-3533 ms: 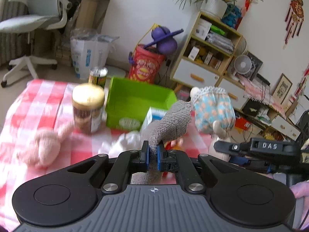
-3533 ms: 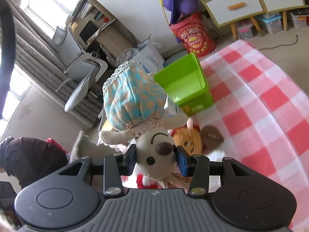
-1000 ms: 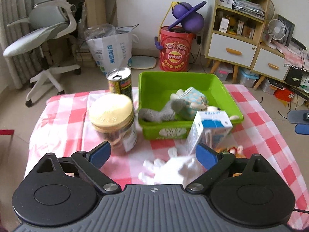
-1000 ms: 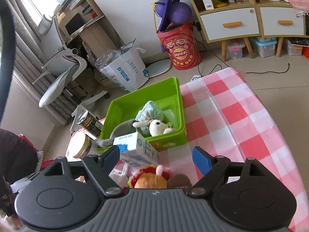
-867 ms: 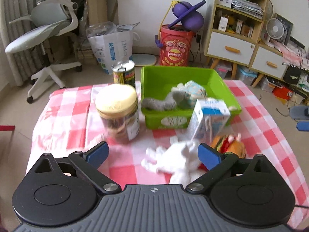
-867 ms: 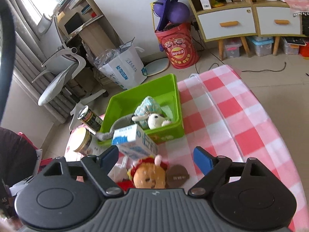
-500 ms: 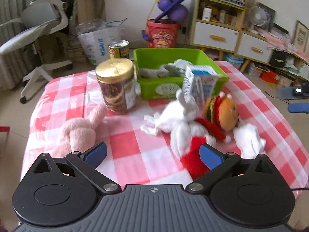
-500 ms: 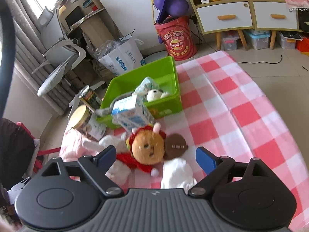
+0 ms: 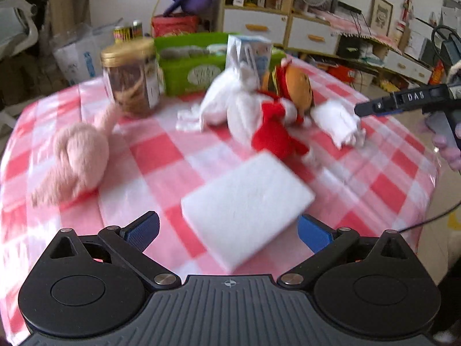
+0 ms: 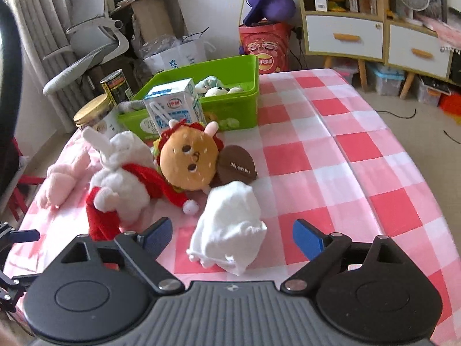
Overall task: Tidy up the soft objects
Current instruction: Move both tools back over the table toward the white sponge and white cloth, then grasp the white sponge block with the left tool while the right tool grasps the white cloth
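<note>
Left gripper (image 9: 227, 227) spread wide over the checked cloth (image 9: 383, 184), nothing pinched, a flat white pad (image 9: 245, 204) lying on the cloth between the blue fingertips (image 9: 142, 227) without touching either. Right gripper (image 10: 232, 235) likewise wide, having just been opening, empty, a crumpled white cloth bag (image 10: 230, 225) on the table between the tips and clear of both pads. Just beyond the bag, touching it, a burger plush (image 10: 187, 158) with a brown disc (image 10: 234, 167) against its right side. Left of the burger, leaning on it, a white rabbit (image 10: 121, 173) in a red scarf, red legs trailing toward the camera. Farther left on the cloth, apart from the rabbit, a pink plush (image 9: 77, 155), knotted into a ball, blurred in the left view. Behind the burger, upright, a milk carton (image 10: 173, 106), standing right against the front wall of a green bin (image 10: 245, 106). Inside the bin, a grey plush (image 10: 129, 105) slumped over the left rim and a blue-dressed doll (image 10: 213, 85) toward the middle. Left of the bin, a gold-lidded jar (image 9: 129, 75), and behind that a tin can (image 10: 115, 85). Off the table: an office chair (image 10: 89, 43), a paper bag (image 10: 178, 54), a red tub (image 10: 268, 46) with a purple toy on top, drawers (image 10: 345, 37) along the wall. At the right edge of the left view, the right gripper's finger and part of a gloved hand (image 9: 446, 147).
</note>
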Tool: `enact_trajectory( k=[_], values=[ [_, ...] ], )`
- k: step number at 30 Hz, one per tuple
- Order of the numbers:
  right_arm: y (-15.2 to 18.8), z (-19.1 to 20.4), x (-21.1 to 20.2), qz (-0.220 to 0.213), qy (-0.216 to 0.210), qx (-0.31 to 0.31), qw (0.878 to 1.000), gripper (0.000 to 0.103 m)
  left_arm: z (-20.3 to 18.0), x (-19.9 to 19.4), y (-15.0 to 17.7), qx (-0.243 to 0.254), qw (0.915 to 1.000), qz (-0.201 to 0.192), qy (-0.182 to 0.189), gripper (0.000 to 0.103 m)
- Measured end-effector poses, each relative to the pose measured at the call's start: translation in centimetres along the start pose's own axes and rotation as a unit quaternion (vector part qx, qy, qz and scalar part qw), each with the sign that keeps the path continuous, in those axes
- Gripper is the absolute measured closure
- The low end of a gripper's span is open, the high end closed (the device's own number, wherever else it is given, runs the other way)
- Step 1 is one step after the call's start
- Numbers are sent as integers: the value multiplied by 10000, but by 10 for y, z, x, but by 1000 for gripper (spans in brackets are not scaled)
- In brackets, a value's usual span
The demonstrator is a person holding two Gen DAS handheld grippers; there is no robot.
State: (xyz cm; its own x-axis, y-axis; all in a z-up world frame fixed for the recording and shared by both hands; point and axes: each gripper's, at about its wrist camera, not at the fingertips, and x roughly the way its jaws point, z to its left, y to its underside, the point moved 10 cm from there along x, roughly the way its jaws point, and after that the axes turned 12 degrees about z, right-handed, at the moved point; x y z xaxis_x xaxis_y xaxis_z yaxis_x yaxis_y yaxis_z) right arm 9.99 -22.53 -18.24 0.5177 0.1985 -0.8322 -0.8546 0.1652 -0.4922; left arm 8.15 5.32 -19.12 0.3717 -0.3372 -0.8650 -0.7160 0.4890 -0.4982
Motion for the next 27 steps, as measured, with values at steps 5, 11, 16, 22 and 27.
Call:
enact_trajectory(
  k=[5,11,16,22,27],
  values=[
    [15,3,16,153,69,-152,9997,32,2,11,17,99,9999,132,-30,5],
    [35,8,40,375,352,-493,9975,27,-2,26,21,408,9987,149,-278,5],
    [39,12,48,265,625,-856,9940,21,3,31,14,229,9991,38,-356,5],
    [34,12,52,11,651,-835,9944,21,7,35,7,67,9992,-85,-388,5],
    [27,11,56,-181,712,-755,9944,21,10,38,-2,-84,9988,-120,-471,7]
  ],
)
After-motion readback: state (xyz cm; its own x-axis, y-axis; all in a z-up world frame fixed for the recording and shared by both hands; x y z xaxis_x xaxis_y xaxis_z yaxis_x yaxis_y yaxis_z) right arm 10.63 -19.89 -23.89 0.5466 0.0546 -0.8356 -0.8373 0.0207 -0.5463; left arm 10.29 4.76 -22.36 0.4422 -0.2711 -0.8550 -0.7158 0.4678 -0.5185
